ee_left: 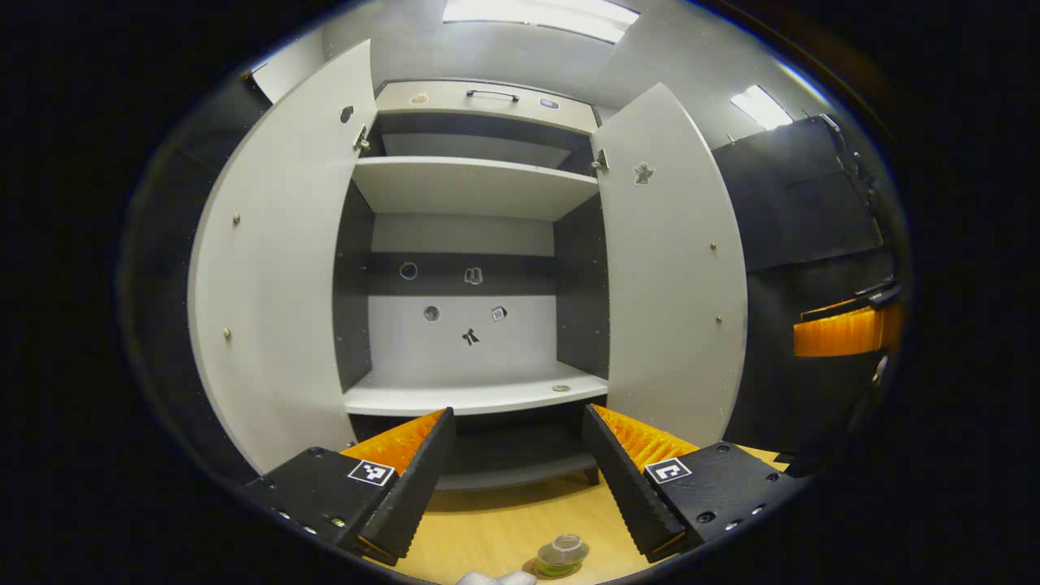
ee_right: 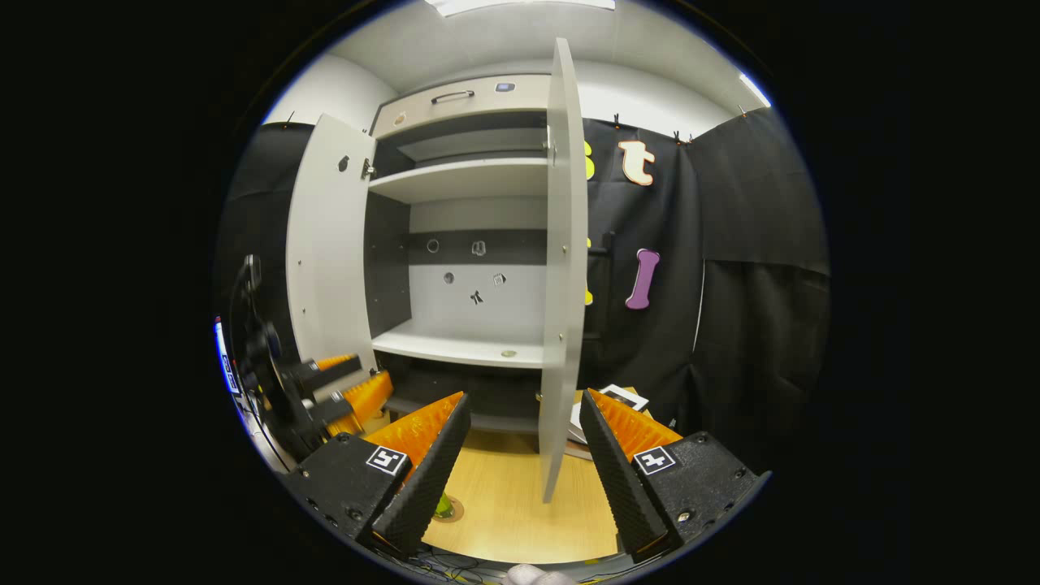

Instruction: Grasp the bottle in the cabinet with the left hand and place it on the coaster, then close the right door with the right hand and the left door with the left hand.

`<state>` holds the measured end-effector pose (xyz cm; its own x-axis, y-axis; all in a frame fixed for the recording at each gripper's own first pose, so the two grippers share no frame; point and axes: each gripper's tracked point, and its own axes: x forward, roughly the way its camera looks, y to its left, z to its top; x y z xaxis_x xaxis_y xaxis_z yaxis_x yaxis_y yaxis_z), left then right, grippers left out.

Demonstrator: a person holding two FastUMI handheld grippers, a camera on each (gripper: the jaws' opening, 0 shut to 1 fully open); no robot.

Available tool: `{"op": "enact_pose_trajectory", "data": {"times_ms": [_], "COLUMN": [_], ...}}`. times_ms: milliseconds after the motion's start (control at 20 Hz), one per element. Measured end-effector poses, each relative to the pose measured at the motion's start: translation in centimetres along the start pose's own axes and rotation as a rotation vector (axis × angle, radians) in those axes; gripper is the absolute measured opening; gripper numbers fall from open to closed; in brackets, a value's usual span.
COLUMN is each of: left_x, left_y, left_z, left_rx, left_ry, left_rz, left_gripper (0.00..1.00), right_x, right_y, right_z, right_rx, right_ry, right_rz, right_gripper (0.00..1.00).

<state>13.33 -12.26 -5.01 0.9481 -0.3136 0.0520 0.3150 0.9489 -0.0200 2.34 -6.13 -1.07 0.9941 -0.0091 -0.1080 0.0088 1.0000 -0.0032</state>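
Nearest you, the left gripper (ee_left: 516,475) is hanging with its jaws standing wide apart and nothing between them, above the wooden worktop (ee_left: 496,528). Just below and between those jaws, the bottle (ee_left: 562,555) is showing from above as a clear cap over a green body, upright and free of the fingers; in the right gripper view the same green base is resting on the round coaster (ee_right: 452,510), so the placing step is judged complete. The right gripper (ee_right: 524,471) is likewise holding its jaws wide apart and empty, and the free edge of the right door (ee_right: 561,268) is standing edge-on between them, a little farther off and not yet touched. That relation is the one the coming move is turning on: the door's long axis is running vertically, its panel is swung out toward you, and the right hand is judged the nearer one to it. You are probably going to push on the panel's outer face toward the cabinet (ee_right: 463,244). Farther back, the left door (ee_left: 276,268) is standing fully open beside the left gripper, and the cabinet's white shelves are waiting open behind both doors.
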Motion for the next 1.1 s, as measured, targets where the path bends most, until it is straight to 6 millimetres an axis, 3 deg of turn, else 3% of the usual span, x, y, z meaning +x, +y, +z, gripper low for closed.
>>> {"op": "enact_pose_trajectory", "data": {"times_ms": [100, 250, 500, 650, 800, 1100], "left_x": [-1.5, -4.5, -12.9, -16.3, -16.6, -16.1], "left_y": [2.3, 5.1, 10.5, 12.2, 12.3, 10.8], "left_z": [2.3, 4.0, 2.0, 0.4, 0.3, 1.0], "left_rx": [0.033, 0.020, -0.013, -0.014, -0.026, -0.049], "left_ry": [-0.006, -0.008, 0.097, 0.143, 0.156, 0.148], "left_rz": [0.051, 0.100, 0.258, 0.327, 0.352, 0.354], "left_gripper": [0.96, 0.96, 0.96, 0.96, 0.97, 0.97], "right_x": [-0.1, -0.1, 0.2, 0.5, 0.8, 3.2], "right_y": [0.3, 0.1, -0.9, -1.7, -3.4, -10.9], "right_z": [0.7, 1.2, 0.7, 0.5, 0.8, 3.4], "right_rx": [-0.005, -0.019, -0.020, -0.014, -0.008, 0.024], "right_ry": [-0.028, -0.059, -0.060, -0.051, -0.053, -0.072], "right_rz": [-0.003, -0.016, -0.055, -0.077, -0.104, -0.164], "right_gripper": [0.83, 0.83, 0.83, 0.83, 0.83, 0.83]}}
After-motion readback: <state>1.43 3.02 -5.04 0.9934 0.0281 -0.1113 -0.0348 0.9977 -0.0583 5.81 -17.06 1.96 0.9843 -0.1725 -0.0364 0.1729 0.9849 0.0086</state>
